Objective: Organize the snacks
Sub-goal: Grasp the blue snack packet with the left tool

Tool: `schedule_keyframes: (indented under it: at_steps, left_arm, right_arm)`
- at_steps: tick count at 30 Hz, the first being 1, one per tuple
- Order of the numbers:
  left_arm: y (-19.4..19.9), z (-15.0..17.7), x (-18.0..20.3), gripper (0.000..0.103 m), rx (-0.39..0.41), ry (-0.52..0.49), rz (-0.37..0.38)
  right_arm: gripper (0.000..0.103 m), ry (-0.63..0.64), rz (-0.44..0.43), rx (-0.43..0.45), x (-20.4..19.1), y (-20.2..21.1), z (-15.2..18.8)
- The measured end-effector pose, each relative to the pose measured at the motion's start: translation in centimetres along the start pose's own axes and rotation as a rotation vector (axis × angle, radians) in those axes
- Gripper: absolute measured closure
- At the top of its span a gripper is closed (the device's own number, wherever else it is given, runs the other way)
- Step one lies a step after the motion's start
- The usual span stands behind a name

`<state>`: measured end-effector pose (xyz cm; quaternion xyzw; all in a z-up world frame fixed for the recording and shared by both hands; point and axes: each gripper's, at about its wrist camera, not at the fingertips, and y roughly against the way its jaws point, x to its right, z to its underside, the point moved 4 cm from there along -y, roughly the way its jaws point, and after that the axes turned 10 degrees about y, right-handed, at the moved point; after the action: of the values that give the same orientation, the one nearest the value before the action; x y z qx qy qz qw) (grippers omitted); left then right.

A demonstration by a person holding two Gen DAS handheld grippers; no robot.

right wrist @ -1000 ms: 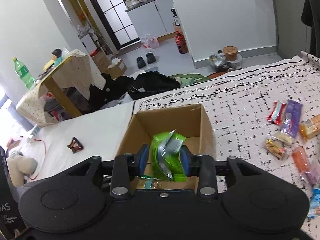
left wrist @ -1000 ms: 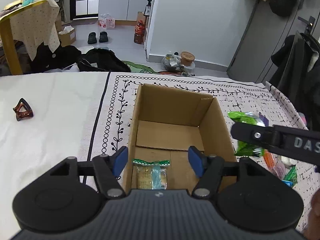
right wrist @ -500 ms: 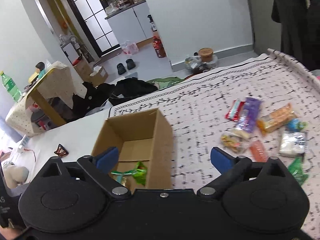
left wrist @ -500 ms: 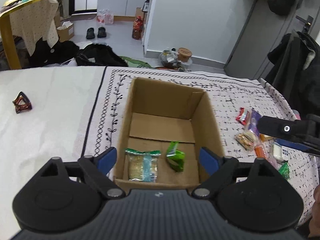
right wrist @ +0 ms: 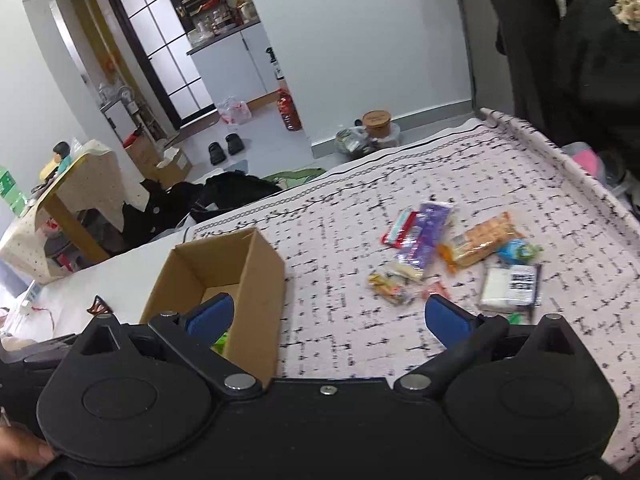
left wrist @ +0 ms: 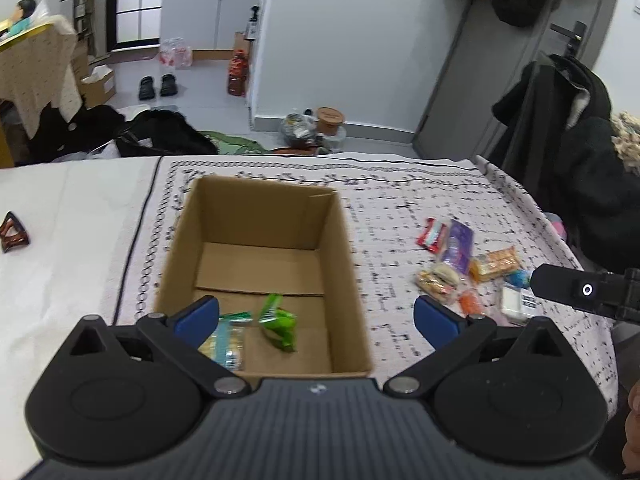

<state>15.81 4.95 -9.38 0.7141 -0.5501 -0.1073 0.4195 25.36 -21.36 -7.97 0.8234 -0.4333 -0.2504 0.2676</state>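
An open cardboard box (left wrist: 256, 216) (right wrist: 264, 280) stands on the patterned cloth (left wrist: 400, 200). In its near end lie a green packet (left wrist: 280, 322) and a cracker packet (left wrist: 226, 340). My left gripper (left wrist: 316, 316) hovers over the box's near edge, its jaws opening wide with nothing between them. My right gripper (right wrist: 328, 317) is above the cloth between the box and a pile of several loose snacks (right wrist: 440, 256) (left wrist: 460, 264). Its jaws are opening too and hold nothing. One of its fingers (left wrist: 580, 290) shows in the left wrist view.
A brown hair clip (left wrist: 14, 232) (right wrist: 96, 305) lies on the white sheet left of the box. Dark coats (left wrist: 568, 152) hang by the cloth's right edge. Beyond the far edge is the floor with bags and shoes.
The right gripper let the green packet drop into the box, then swung right toward the snack pile. Both grippers' jaws spread wide, and the left drew back a little.
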Motion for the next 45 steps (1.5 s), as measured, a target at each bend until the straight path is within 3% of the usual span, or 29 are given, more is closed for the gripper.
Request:
schedule_keyframes:
  at_steps: [14,32,41,45]
  left_arm:
    - [-0.2,0.5,5.9,0.0,0.006,-0.106,0.085]
    - [-3.6,3.4,12.5,0.0,-0.067,-0.228,0.141]
    - [-6.5,4.8,14.8,0.001,-0.125,-0.238,0.159]
    - [-8.1,5.7,15.8,0.003,-0.168,-0.242,0.179]
  right_arm:
    - [0.0,0.003,0.089,0.023,5.7,2.9,1.7]
    - [0.0,-0.095,0.144,-0.054,13.2,2.6,5.2]
    - [0.016,-0.113,0.119,-0.11,15.4,0.3,7.1]
    - [0.028,-0.139,0.086,-0.133,16.2,-0.6,7.6]
